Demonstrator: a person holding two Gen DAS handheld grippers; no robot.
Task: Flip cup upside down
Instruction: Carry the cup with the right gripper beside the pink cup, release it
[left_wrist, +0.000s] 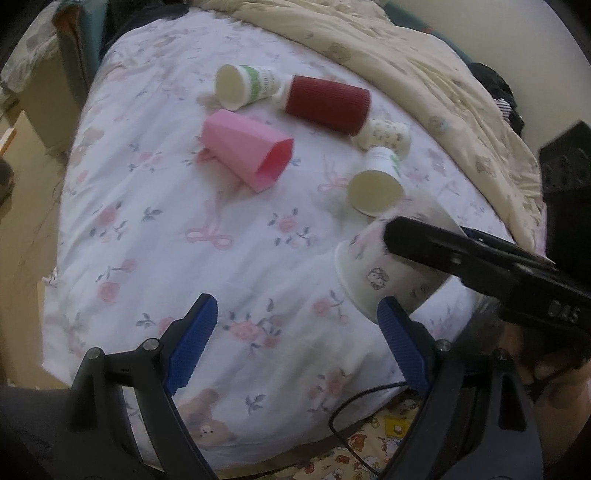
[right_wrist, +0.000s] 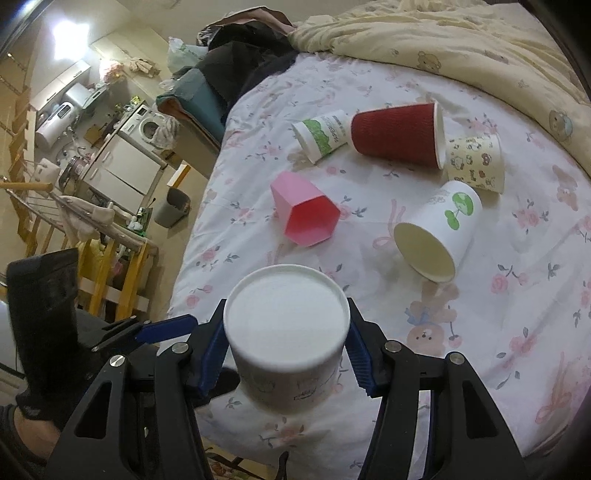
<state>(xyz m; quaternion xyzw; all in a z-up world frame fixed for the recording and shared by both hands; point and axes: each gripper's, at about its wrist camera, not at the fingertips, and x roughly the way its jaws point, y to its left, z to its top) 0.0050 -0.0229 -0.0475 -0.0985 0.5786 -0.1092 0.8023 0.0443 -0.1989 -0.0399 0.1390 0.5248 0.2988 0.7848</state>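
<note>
My right gripper (right_wrist: 286, 345) is shut on a white paper cup (right_wrist: 286, 332) with small cartoon prints. The cup's flat base faces the right wrist camera, and it is held just above the floral bedsheet (right_wrist: 498, 332). In the left wrist view the same cup (left_wrist: 373, 273) is tilted, base toward the left, with the right gripper's black finger (left_wrist: 443, 247) across it. My left gripper (left_wrist: 295, 325) is open and empty, its blue pads wide apart, with its right pad just below the held cup.
Several cups lie on their sides on the bed: a pink one (right_wrist: 304, 214), a dark red ribbed one (right_wrist: 399, 134), a green-printed white one (right_wrist: 325, 134), a cartoon-patterned one (right_wrist: 474, 162) and a white one with a green sprout (right_wrist: 439, 232). A cream blanket (right_wrist: 461, 40) covers the far side. The bed edge drops off at the left.
</note>
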